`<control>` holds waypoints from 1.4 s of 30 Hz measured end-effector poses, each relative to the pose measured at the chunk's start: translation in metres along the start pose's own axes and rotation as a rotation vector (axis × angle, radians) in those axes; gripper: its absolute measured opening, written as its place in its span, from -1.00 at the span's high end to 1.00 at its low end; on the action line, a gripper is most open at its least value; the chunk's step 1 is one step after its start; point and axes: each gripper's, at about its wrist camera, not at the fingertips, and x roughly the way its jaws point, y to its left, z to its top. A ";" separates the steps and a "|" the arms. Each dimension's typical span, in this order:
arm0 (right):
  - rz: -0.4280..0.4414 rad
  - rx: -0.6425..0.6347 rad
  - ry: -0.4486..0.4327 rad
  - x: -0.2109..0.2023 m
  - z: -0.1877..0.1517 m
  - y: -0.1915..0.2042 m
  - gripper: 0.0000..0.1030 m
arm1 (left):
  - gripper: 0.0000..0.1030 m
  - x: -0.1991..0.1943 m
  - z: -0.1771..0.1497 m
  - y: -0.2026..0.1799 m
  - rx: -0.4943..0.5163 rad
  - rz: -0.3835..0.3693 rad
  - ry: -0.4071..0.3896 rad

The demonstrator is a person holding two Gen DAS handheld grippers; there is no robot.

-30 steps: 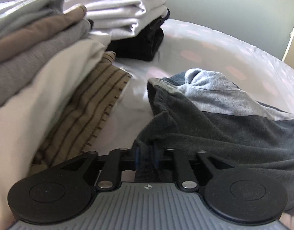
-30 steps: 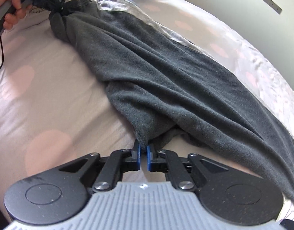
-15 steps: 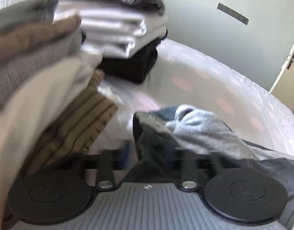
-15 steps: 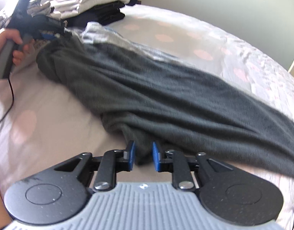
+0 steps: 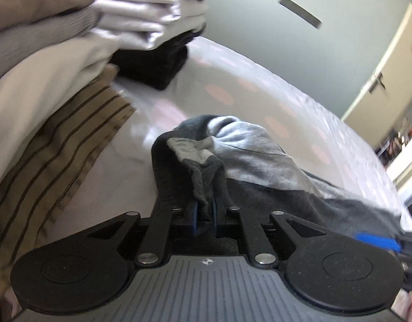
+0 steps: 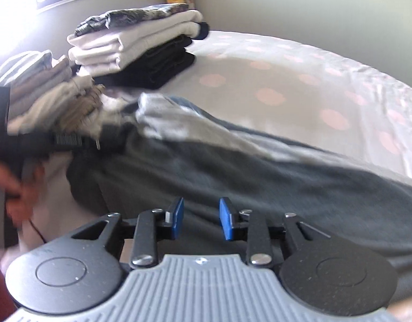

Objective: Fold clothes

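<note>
Dark grey garment [image 6: 259,177] lies stretched across the bed [image 6: 286,75], its pale grey lining turned out along the far edge. One end bunches up right at my left gripper [image 5: 204,212]. Landmark for everything here: that garment.

My left gripper is pinched on a fold of the bunched end; cloth sits between the blue pads and the gap is narrow. I read this as an anchor, keeping that end fixed while the rest gets arranged.

My right gripper [image 6: 200,221] hangs over the near part of the garment, jaws opening, pads apart with nothing between them; only flat fabric shows below. Free hand, I'd judge, ready to take a new hold for the next fold.

Beyond the bunched end: stack of folded clothes [image 6: 136,48], white over black. Just beside the bunched end, a second pile with a brown striped piece [image 5: 61,155] at the bottom. Finished items, presumably kept clear of the working area.
</note>
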 end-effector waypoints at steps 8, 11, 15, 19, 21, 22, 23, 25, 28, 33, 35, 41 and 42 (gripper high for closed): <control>0.126 -0.126 -0.001 0.050 0.061 0.070 0.38 | 0.03 -0.011 -0.005 0.009 0.000 0.122 0.060; 0.143 -0.163 0.021 0.069 0.074 0.089 0.39 | -0.02 -0.006 -0.008 0.021 -0.060 0.106 0.121; 0.159 -0.198 0.064 0.086 0.084 0.103 0.38 | -0.01 -0.004 -0.011 0.026 -0.108 0.085 0.133; 0.210 -0.190 0.128 0.092 0.088 0.106 0.26 | 0.34 -0.002 -0.013 0.025 -0.099 0.042 0.127; 0.218 -0.211 0.160 0.097 0.093 0.111 0.12 | 0.35 -0.001 -0.012 0.026 -0.104 0.022 0.126; 0.219 -0.227 0.171 0.099 0.095 0.114 0.07 | 0.35 0.000 -0.012 0.027 -0.107 0.020 0.128; 0.217 -0.247 0.178 0.102 0.098 0.117 0.06 | 0.35 0.000 -0.012 0.027 -0.112 0.017 0.130; 0.203 -0.289 0.184 0.111 0.105 0.123 0.06 | 0.34 0.000 -0.010 0.029 -0.125 0.010 0.138; 0.158 -0.339 0.174 0.126 0.118 0.124 0.10 | 0.30 0.001 -0.009 0.032 -0.138 0.003 0.144; 0.109 -0.420 0.199 0.155 0.131 0.121 0.15 | -0.06 0.001 -0.006 0.028 -0.104 -0.007 0.103; 0.110 -0.457 0.192 0.162 0.133 0.117 0.04 | -0.11 0.002 -0.006 0.030 -0.108 -0.011 0.105; 0.086 -0.538 0.232 0.188 0.136 0.099 0.34 | -0.15 0.005 -0.007 0.026 -0.076 0.017 0.112; 0.090 -0.519 0.245 0.190 0.137 0.094 0.60 | -0.16 0.003 -0.007 0.024 -0.064 0.022 0.104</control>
